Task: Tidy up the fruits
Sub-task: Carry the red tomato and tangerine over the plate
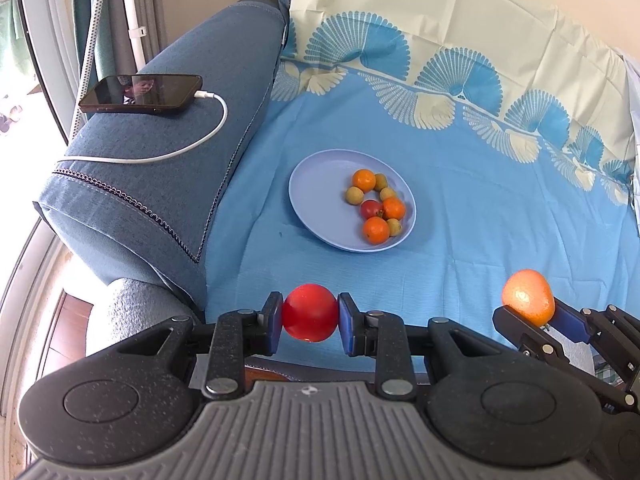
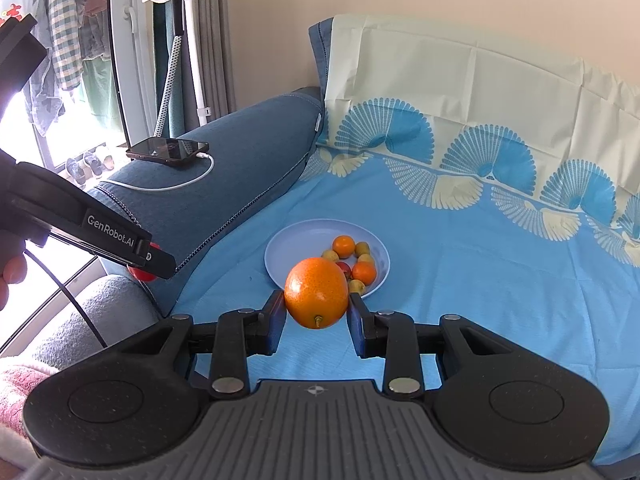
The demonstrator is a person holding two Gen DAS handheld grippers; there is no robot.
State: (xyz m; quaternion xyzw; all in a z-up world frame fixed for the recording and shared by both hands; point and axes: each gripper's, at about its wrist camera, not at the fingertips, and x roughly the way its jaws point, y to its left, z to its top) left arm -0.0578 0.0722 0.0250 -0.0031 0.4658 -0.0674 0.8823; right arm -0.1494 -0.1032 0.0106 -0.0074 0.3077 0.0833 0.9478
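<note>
Tomato (image 1: 309, 312), orange (image 2: 317, 293) between jaws

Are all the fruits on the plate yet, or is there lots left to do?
Nearly done. The plate already holds several small fruits. In hand: the left claw grips a red fruit, and the right claw grips an orange. Both need placing; no loose fruit shows on the cloth.

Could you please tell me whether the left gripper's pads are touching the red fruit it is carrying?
Touching. The left wrist view shows the red fruit pinched in the left gripper, both blue pads pressed against its sides with no gap.
</note>
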